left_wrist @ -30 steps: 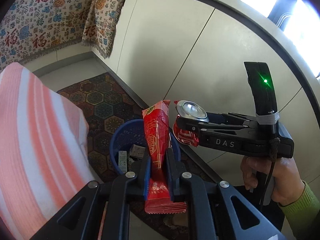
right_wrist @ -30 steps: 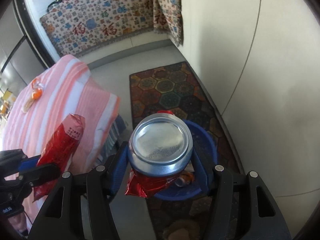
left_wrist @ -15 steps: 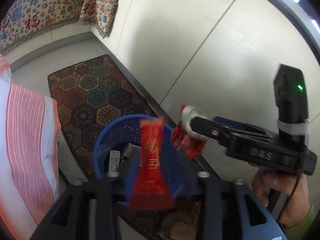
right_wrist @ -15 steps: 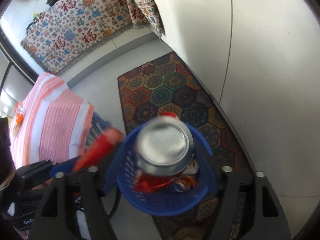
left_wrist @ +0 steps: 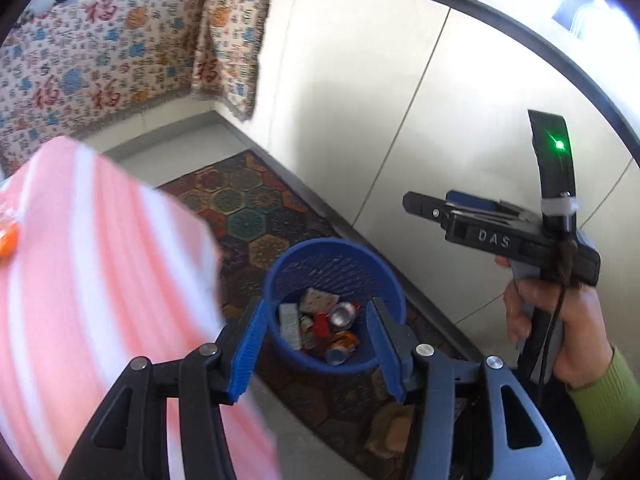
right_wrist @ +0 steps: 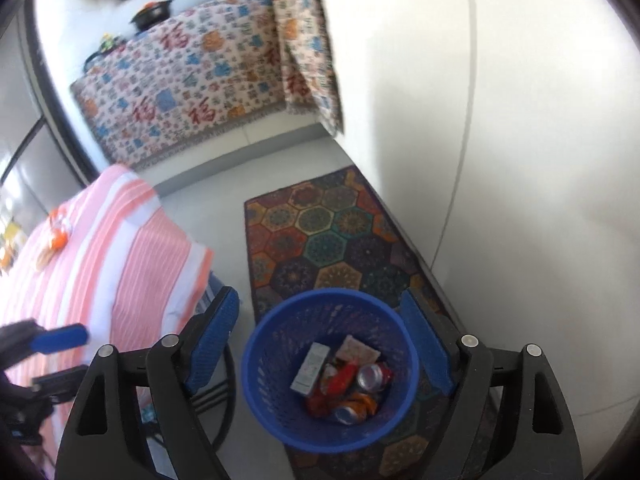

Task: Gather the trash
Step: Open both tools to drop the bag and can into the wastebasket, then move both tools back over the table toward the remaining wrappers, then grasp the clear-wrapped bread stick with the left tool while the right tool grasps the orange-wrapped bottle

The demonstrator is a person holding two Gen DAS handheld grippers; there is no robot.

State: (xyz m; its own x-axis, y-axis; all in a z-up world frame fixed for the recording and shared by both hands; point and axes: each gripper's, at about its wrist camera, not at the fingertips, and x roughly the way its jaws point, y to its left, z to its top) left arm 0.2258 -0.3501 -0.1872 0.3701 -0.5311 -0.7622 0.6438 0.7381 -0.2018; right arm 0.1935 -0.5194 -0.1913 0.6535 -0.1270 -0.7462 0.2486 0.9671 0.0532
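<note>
Here, left to right, a pink-striped bench (right_wrist: 100, 248) stands beside a patterned rug (right_wrist: 320, 236) along a pale wall. Both claws have just been opening: the left claw (left_wrist: 314, 346) and right claw (right_wrist: 326, 344) now gape empty, no longer gripping the red wrapper (right_wrist: 340, 378) and can (right_wrist: 370, 376). Those lie with other litter in the blue basket (right_wrist: 264, 392) on the rug.

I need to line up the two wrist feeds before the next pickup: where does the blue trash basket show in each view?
Left wrist: blue trash basket sits low, just right of centre, between the open left gripper fingers.
Right wrist: basket sits low at centre, between the open right gripper fingers.
Shared landmark: the hexagon-patterned rug under the basket, running along the wall.
</note>
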